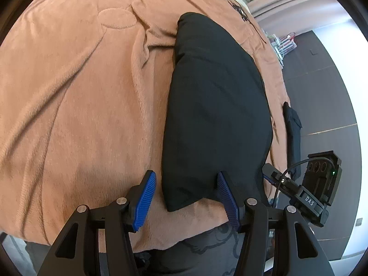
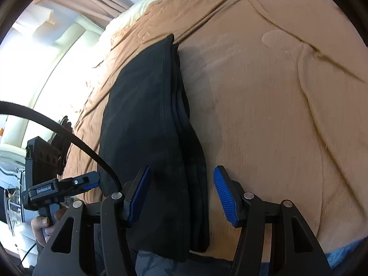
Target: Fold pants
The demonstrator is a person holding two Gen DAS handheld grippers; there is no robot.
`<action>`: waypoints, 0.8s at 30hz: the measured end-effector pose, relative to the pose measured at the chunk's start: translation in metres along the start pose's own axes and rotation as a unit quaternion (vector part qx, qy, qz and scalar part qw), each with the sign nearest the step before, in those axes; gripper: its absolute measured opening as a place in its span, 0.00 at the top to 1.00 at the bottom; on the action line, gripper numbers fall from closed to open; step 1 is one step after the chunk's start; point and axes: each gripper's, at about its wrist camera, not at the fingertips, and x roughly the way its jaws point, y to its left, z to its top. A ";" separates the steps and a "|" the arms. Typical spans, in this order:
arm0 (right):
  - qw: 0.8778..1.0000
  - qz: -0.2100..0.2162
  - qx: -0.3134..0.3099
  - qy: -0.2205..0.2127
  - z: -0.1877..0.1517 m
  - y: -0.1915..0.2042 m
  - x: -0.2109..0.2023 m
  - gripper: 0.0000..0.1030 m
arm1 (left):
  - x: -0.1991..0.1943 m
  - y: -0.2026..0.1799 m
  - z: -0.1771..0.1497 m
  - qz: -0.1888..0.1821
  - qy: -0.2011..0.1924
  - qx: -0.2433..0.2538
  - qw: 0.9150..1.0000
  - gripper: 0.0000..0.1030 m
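Black pants [image 1: 214, 115] lie folded lengthwise into a long narrow strip on the brown blanket [image 1: 80, 103]. My left gripper [image 1: 186, 179] is open, its blue pads [image 1: 146, 199] on either side of the strip's near corner, holding nothing. In the right wrist view the pants [image 2: 149, 126] show stacked layers along their right edge. My right gripper [image 2: 181, 177] is open, straddling the pants' near end, which hangs over the bed edge. The right gripper [image 1: 299, 193] shows at the left view's right side; the left gripper [image 2: 64, 186] shows at the right view's left.
The brown blanket [image 2: 276, 115] covers a bed with wrinkles and stitched shapes. A dark cloth [image 1: 293, 133] hangs at the bed's right edge. Dark floor [image 1: 322, 80] lies beyond. A black cable [image 2: 69, 135] arcs across the right wrist view. Bright window light is at left.
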 end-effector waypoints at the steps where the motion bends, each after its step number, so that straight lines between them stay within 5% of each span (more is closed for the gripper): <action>1: 1.000 -0.002 -0.004 0.000 0.000 0.000 0.000 0.46 | 0.000 0.001 -0.002 -0.001 0.000 0.000 1.000 0.44; 4: 1.000 -0.012 -0.016 0.003 0.004 0.007 0.006 0.46 | 0.004 -0.001 -0.003 0.002 0.008 0.001 1.000 0.73; 6: 1.000 -0.017 -0.022 0.004 0.006 0.010 0.007 0.49 | 0.006 0.000 -0.004 0.004 0.007 -0.003 1.000 0.84; 8: 0.999 -0.016 -0.028 0.016 0.006 0.013 0.009 0.80 | 0.003 0.001 -0.005 -0.001 0.003 -0.005 1.000 0.89; 11: 0.999 -0.015 -0.040 0.027 0.001 0.020 0.012 0.91 | -0.003 0.003 -0.005 -0.002 0.002 -0.009 1.000 0.91; 18: 0.998 0.004 -0.046 0.045 -0.009 0.025 0.012 0.93 | -0.011 0.015 -0.002 0.008 -0.006 -0.019 1.000 0.91; 24: 0.998 0.015 -0.041 0.043 -0.003 0.018 0.004 0.83 | -0.018 0.010 0.005 0.012 -0.005 -0.009 1.000 0.71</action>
